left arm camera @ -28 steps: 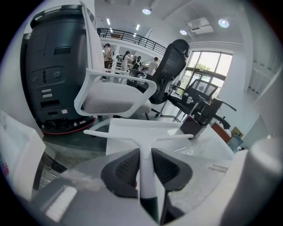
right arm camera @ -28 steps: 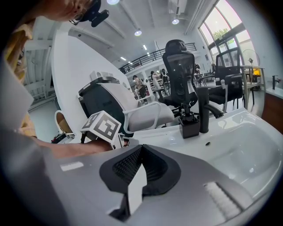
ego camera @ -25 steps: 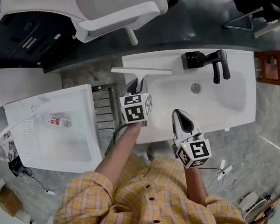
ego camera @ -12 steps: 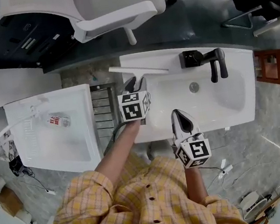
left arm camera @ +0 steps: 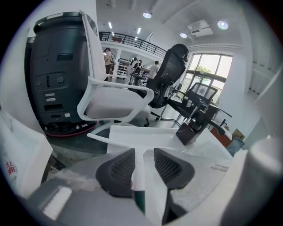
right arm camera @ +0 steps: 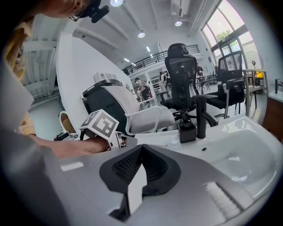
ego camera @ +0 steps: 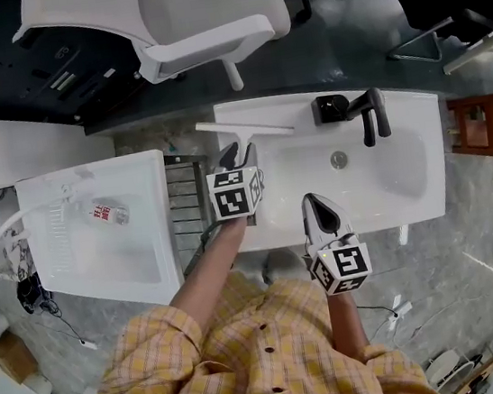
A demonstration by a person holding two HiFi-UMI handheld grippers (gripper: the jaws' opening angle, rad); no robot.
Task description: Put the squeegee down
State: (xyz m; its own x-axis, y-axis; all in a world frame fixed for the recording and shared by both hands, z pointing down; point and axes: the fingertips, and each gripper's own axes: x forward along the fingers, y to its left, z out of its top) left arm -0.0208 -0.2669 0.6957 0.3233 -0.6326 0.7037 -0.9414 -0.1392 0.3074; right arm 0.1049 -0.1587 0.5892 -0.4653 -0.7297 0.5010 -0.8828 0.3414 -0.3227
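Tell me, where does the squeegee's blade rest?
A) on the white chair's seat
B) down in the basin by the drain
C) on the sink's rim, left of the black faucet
C: the squeegee lies with its blade on the sink's rim, left of the black faucet.

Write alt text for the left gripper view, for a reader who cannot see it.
The left gripper's jaws, which have just been opening, stand apart on either side of the squeegee's handle. The squeegee's blade lies across a corner of the white sink. Beyond are a black faucet and a white chair.
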